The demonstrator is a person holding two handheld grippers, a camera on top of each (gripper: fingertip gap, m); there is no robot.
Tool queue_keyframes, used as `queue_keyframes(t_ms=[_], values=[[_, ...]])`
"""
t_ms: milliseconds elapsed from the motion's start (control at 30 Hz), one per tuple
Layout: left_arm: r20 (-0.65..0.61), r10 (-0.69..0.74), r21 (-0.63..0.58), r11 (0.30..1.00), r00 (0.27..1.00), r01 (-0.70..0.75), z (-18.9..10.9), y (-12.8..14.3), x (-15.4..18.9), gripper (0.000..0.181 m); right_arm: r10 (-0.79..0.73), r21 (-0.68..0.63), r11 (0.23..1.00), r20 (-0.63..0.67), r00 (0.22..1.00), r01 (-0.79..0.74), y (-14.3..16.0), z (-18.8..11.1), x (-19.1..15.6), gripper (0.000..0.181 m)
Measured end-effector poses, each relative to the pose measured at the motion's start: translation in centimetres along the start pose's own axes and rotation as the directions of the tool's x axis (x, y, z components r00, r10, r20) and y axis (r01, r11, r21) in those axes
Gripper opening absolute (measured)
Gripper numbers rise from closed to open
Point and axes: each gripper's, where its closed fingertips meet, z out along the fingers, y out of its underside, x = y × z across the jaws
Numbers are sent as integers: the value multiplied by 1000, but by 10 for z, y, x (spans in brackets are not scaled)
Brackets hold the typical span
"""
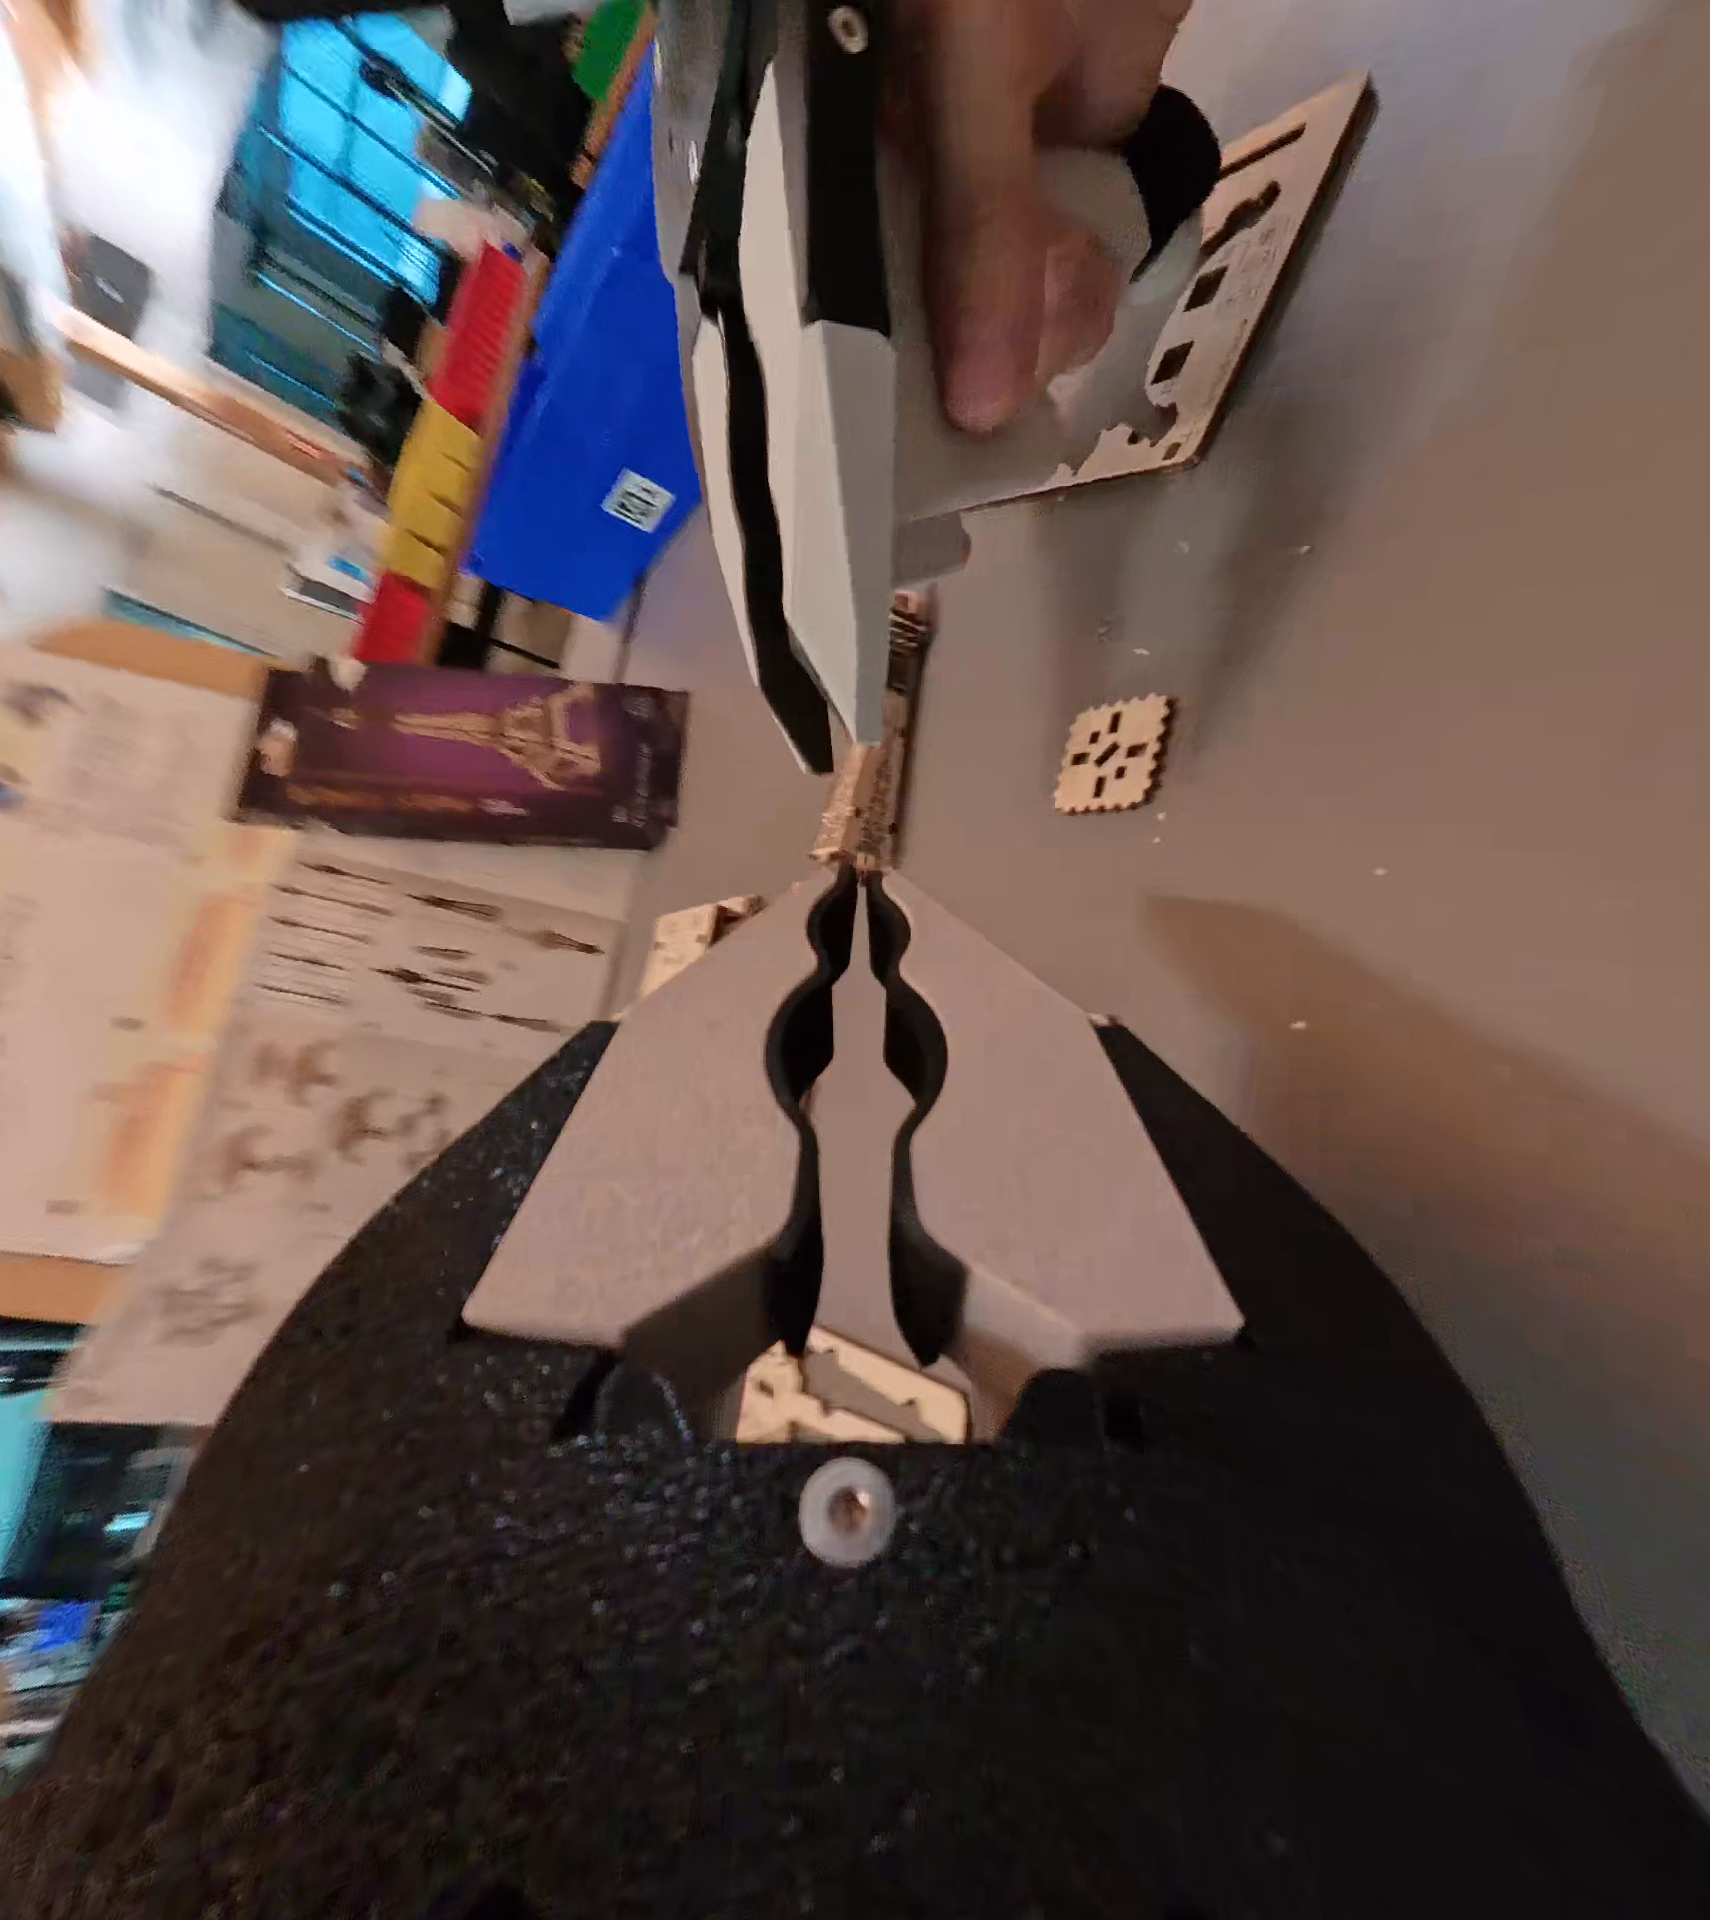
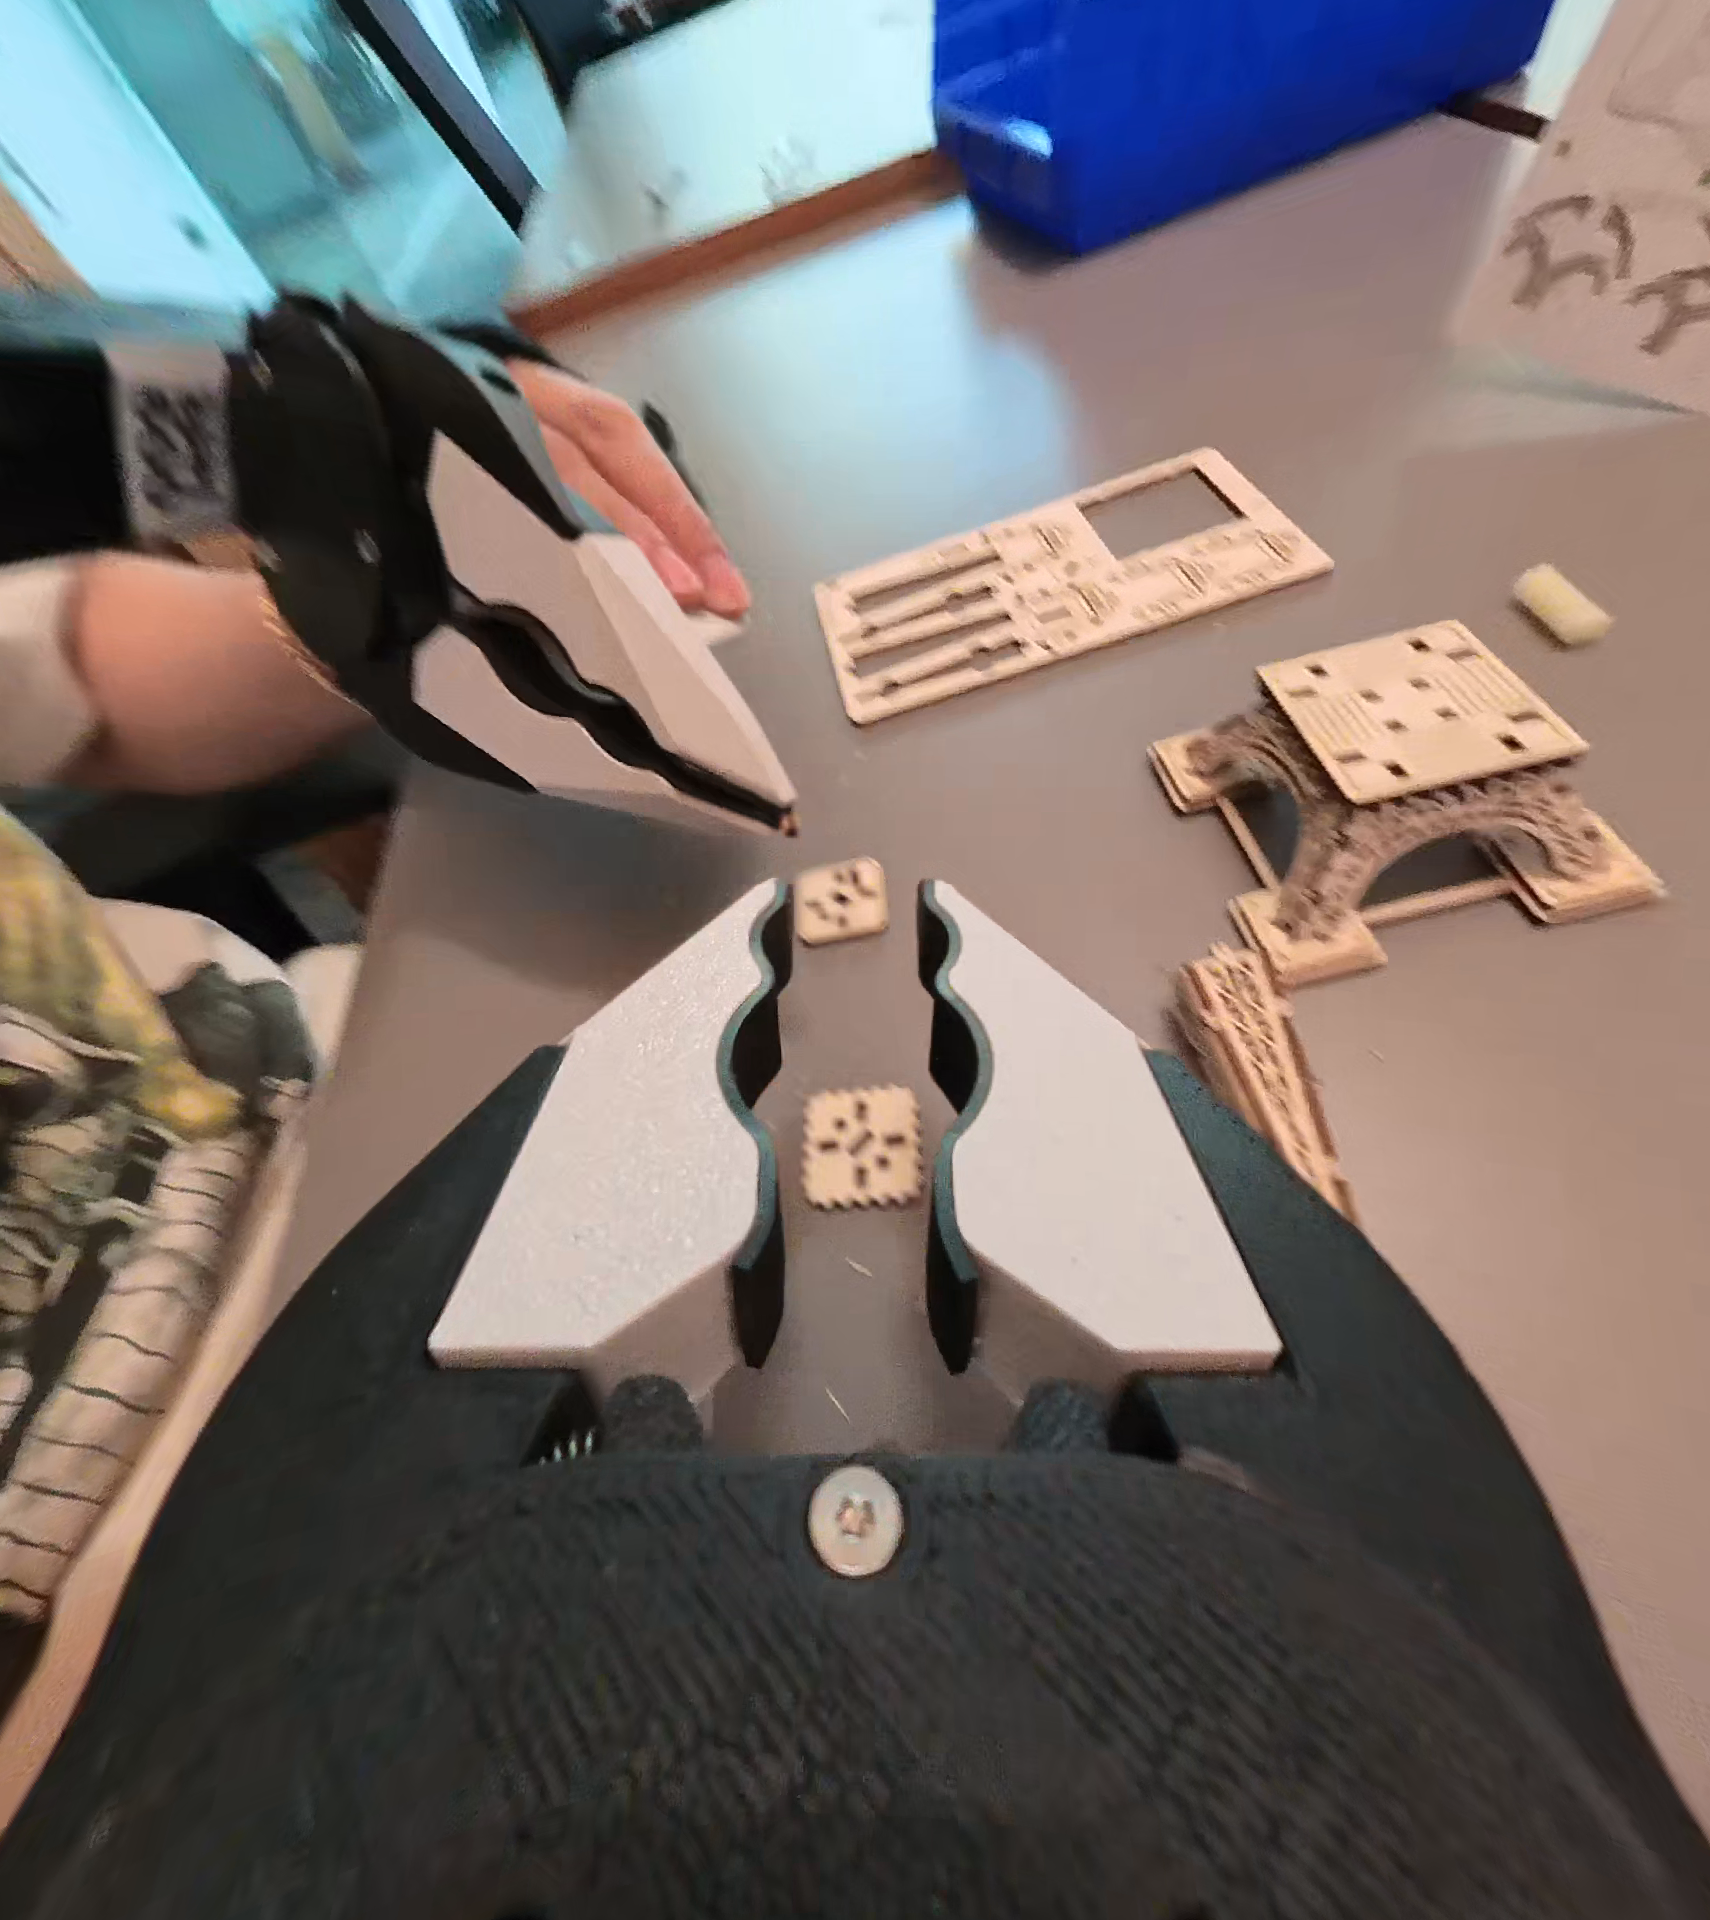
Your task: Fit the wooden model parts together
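My left gripper point(image 1: 856, 871) is shut on a slim toothed wooden part point(image 1: 877, 769) that sticks forward from its tips. In the right wrist view the left gripper point(image 2: 789, 821) comes in from the left, and only a brown speck shows at its tip. My right gripper point(image 2: 851, 896) is open and empty, low over the grey table point(image 2: 1038, 343). Two small square wooden plates lie between its jaws, one by the tips point(image 2: 840, 899) and one nearer point(image 2: 861, 1148). In the left wrist view the right gripper point(image 1: 835, 753) reaches down beside the held part.
A wooden tower base point(image 2: 1402, 790), a lattice section point(image 2: 1246, 1049), a punched-out parts sheet point(image 2: 1069, 582) and a small pale block point(image 2: 1560, 605) lie to the right. A blue bin point(image 2: 1194, 114), a purple box point(image 1: 466, 769) and instruction sheets point(image 1: 363, 1039) sit at the table's far side. The grippers are tip to tip, or close to it.
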Motion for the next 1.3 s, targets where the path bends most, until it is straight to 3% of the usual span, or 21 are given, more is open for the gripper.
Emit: queue_keyframes(t_ms=[133, 300, 567, 1300], values=[[116, 121, 5, 992, 986, -122, -10, -6, -9, 0, 42, 134, 989, 112, 993, -57, -21, 4, -19, 14], [170, 127, 41, 990, 977, -136, -15, -15, -15, 0, 43, 130, 990, 134, 990, -61, -19, 9, -23, 12], [164, 134, 47, 989, 977, -143, -13, -19, -14, 0, 22, 146, 988, 161, 987, -45, -20, 11, -28, 0], [170, 142, 50, 987, 975, -152, -12, -18, -14, 0, 25, 166, 985, 186, 982, -57, -21, 12, -31, 6]])
